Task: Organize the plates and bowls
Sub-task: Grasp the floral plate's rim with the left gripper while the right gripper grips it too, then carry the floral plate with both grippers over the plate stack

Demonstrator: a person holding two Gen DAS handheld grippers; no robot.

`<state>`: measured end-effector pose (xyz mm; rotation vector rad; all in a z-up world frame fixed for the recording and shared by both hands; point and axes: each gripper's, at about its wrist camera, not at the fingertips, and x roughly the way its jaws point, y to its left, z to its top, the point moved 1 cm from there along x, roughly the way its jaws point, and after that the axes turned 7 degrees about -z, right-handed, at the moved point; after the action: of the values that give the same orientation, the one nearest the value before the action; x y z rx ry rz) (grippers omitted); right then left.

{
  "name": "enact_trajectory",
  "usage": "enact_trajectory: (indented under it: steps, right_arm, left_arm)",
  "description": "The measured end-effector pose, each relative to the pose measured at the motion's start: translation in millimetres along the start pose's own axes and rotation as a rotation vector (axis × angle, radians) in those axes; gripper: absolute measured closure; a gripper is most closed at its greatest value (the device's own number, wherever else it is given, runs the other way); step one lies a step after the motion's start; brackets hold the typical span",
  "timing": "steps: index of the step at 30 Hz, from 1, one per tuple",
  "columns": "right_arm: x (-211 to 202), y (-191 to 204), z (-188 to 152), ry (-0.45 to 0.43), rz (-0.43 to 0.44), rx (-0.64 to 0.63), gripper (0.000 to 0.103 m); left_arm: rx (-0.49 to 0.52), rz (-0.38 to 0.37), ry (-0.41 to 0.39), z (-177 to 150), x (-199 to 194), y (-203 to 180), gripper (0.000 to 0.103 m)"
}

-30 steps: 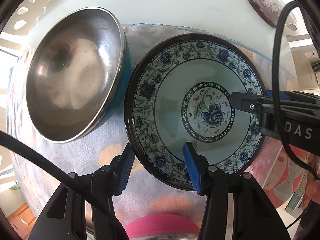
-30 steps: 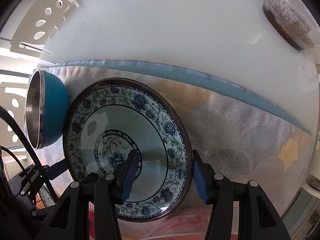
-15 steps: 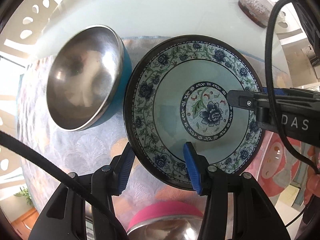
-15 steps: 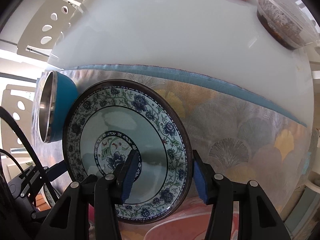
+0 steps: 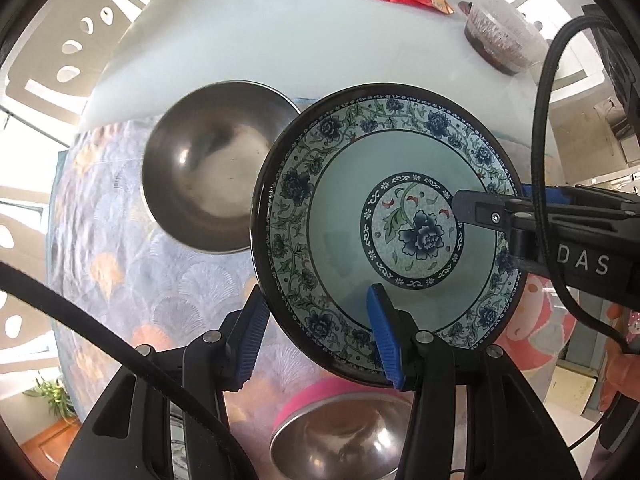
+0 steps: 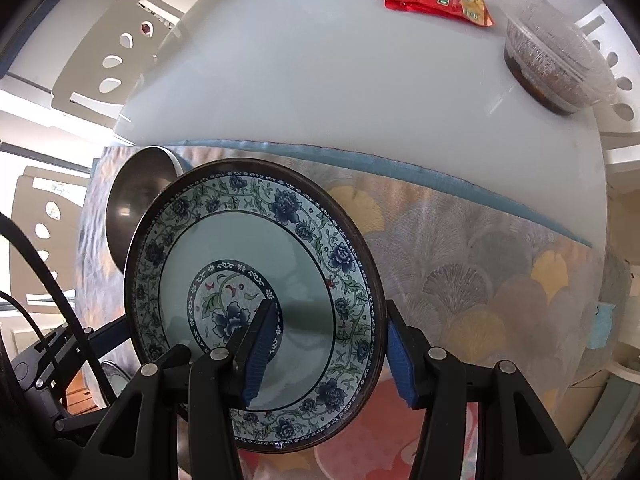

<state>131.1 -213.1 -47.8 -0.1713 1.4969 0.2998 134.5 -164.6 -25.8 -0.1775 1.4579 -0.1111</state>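
A blue-and-white floral plate (image 5: 384,220) with a dark rim is held between two handheld grippers above a patterned cloth (image 5: 132,264) that covers the near part of a pale table (image 6: 320,80).

Seen from the left wrist, the left gripper (image 5: 320,334) clasps the plate's near rim: one blue pad lies on the plate's inner face and the other sits under its outer edge. The right gripper (image 5: 492,210) reaches in from the plate's right side, one black finger lying over the painted flower at the plate's centre, its blue pad showing past the rim.

Seen from the right wrist, the right gripper (image 6: 328,354) is clamped on the plate (image 6: 248,272), one pad on the inner face near the centre flower, the other outside the rim. The plate appears tilted in this view.

Left of the plate and partly hidden behind its rim sits a steel bowl (image 5: 204,168) on the cloth. Below the plate's near edge, a second steel bowl with a pink outside (image 5: 344,436) rests on the cloth.

Beyond the plate, at the far side of the bare table, lie a red snack packet (image 6: 434,2) and, just to its right, a clear plastic container (image 6: 556,64) with dark contents. White chair backs (image 6: 120,48) with oval cut-outs stand around the table.
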Motion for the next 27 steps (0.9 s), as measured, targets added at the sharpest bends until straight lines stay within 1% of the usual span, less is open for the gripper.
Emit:
enact_trajectory:
  steps: [2, 11, 14, 19, 27]
  right_arm:
    - [-5.7, 3.6, -4.4, -0.009, -0.006, -0.004, 0.051]
    - [-19.3, 35.0, -19.5, -0.027, -0.005, -0.036, 0.051]
    - [-17.6, 54.1, -21.3, -0.032, 0.001, -0.051, 0.051]
    - [-16.7, 82.8, -29.8, -0.031, 0.010, -0.078, 0.051]
    - [-13.5, 134.5, -41.5, -0.031, 0.016, -0.121, 0.051]
  left_arm:
    - [-0.002, -0.002, -0.006, -0.7, -11.9, 2.1, 0.056]
    - [-0.014, 0.004, -0.032, -19.3, -35.5, 27.5, 0.056]
    - [-0.029, 0.009, -0.041, -25.3, -39.8, 37.5, 0.056]
    - [-0.060, 0.013, -0.048, -41.7, -53.0, 68.2, 0.056]
    - [-0.103, 0.023, -0.064, -66.3, -68.5, 104.5, 0.056]
